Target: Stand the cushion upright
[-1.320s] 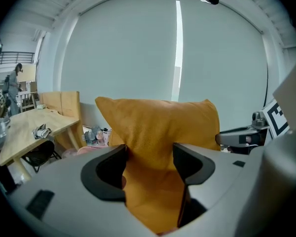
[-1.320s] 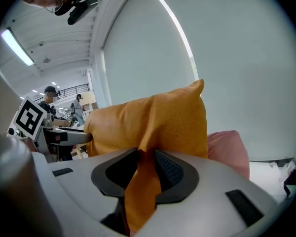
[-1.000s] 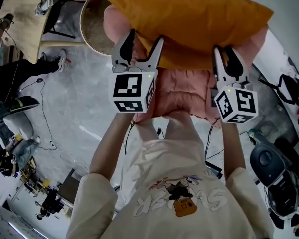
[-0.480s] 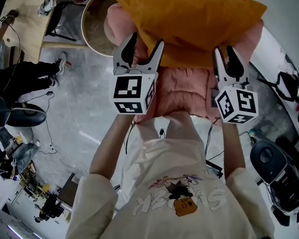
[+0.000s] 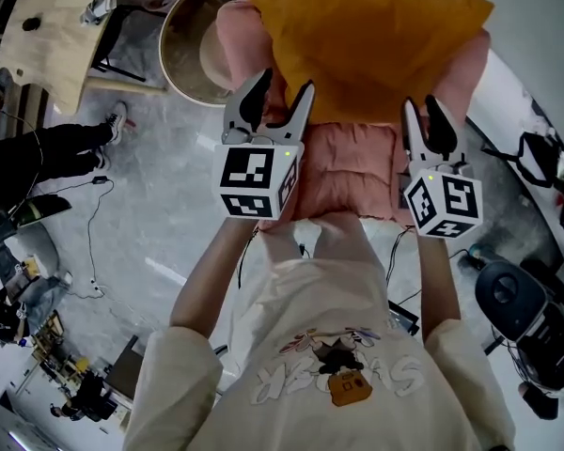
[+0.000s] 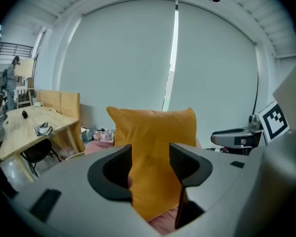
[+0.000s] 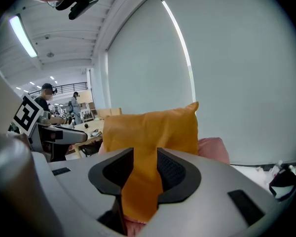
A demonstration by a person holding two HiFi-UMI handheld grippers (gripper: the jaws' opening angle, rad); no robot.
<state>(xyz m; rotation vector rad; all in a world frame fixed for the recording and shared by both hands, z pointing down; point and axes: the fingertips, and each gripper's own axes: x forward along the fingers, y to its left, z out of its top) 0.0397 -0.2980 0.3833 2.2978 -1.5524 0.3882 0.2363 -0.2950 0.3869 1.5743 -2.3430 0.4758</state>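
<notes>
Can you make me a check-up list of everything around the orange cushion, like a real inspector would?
Surface: pink padded seat on a grey floor.
Job's things: orange cushion, looks upright over the seat, held by its lower edge.
Clutter: round tan tub beside the seat.
Grippers: left tongs have just been closing, and now press on a cushion corner; right tongs pinch the cushion too.
Cables: black cable lying on the floor.
Surroundings: wooden table and a white blind behind the cushion.
</notes>
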